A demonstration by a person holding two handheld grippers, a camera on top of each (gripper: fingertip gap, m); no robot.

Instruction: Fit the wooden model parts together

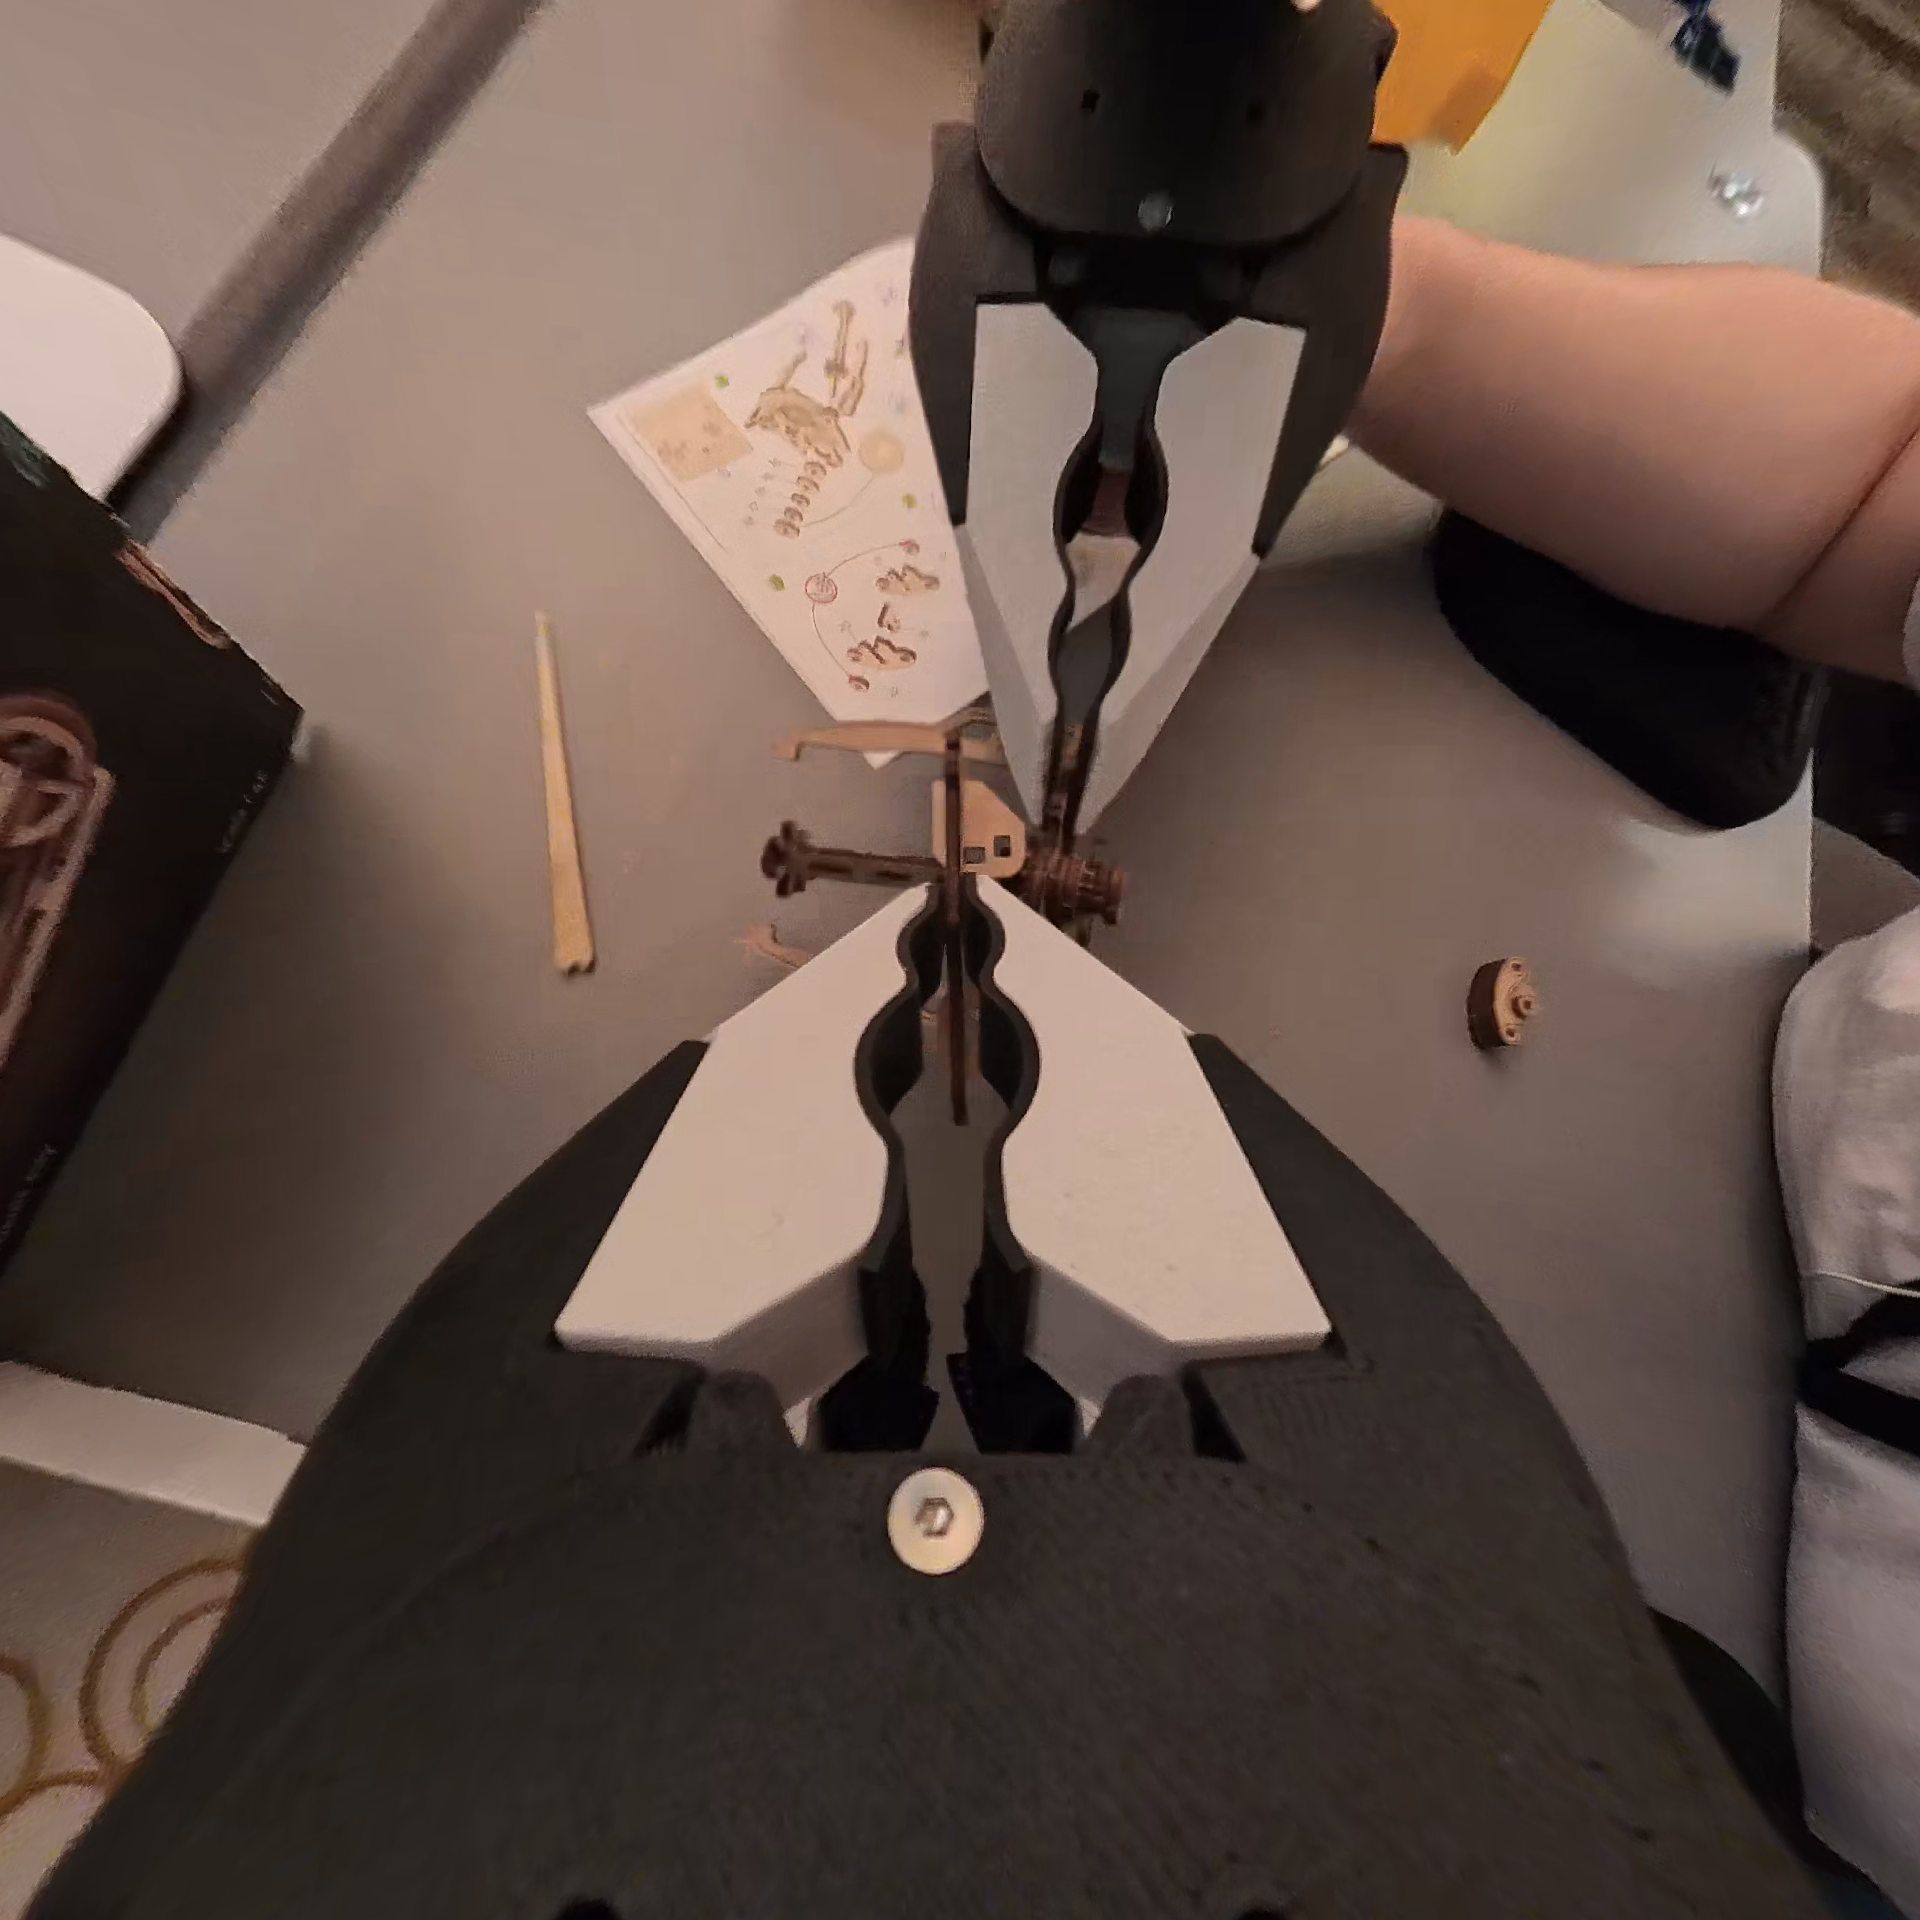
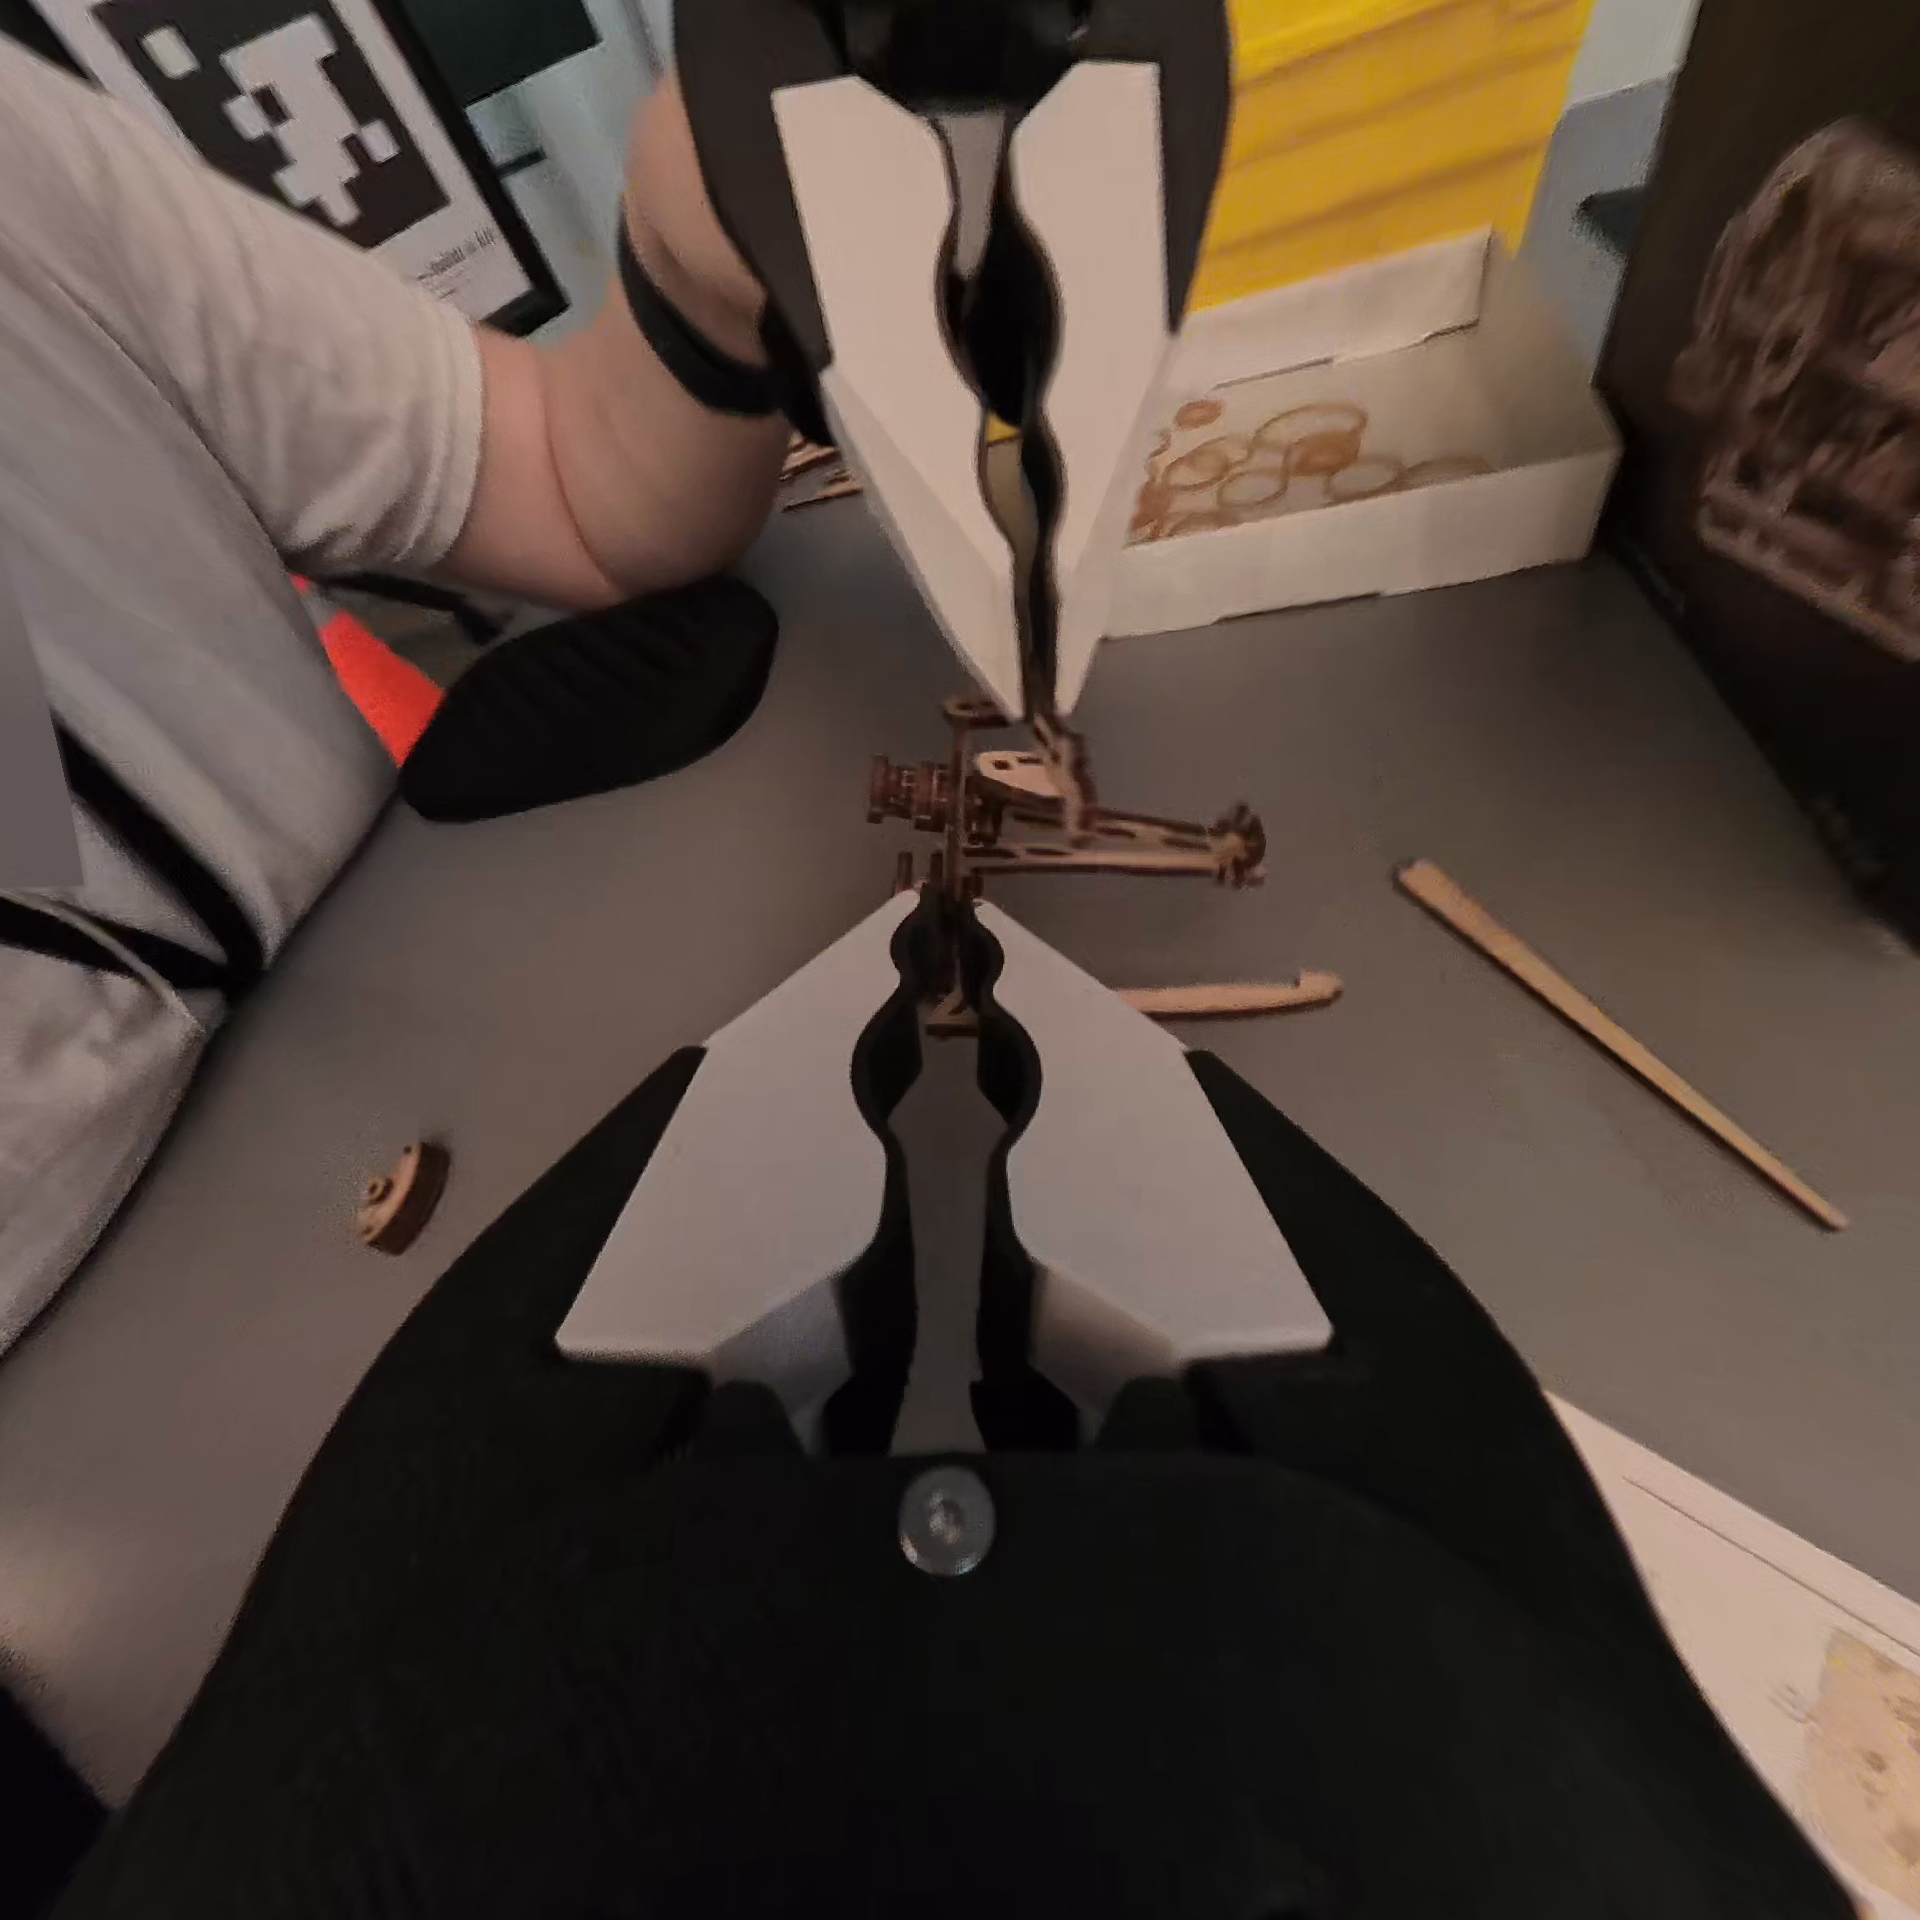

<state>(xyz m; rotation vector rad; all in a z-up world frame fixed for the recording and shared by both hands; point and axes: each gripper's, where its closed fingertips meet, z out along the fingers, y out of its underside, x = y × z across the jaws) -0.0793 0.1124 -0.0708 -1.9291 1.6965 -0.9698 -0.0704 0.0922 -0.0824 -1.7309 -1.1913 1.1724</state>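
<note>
A small wooden model assembly (image 1: 987, 852) hangs just above the grey table (image 1: 416, 520) between both grippers. It has a dark axle with a toothed end (image 1: 790, 868), a pale flat plate and a small gear cluster. My left gripper (image 1: 951, 888) is shut on a thin upright wooden plate of the assembly. My right gripper (image 1: 1060, 821) comes in from the far side and is shut on another thin part beside the gear cluster. In the right wrist view the assembly (image 2: 1049, 821) sits between my right gripper (image 2: 945, 902) and the left gripper (image 2: 1034, 717).
On the table lie a long wooden stick (image 1: 561, 800), a hooked flat strip (image 1: 862, 740), a small round wooden part (image 1: 1501, 1003) and an instruction sheet (image 1: 821, 468). A black box (image 1: 104, 831) stands left. A white tray of wooden rings (image 2: 1351, 499) stands behind. A person's arm (image 1: 1662, 416) reaches in. The tips of both grippers are at nearly the same place.
</note>
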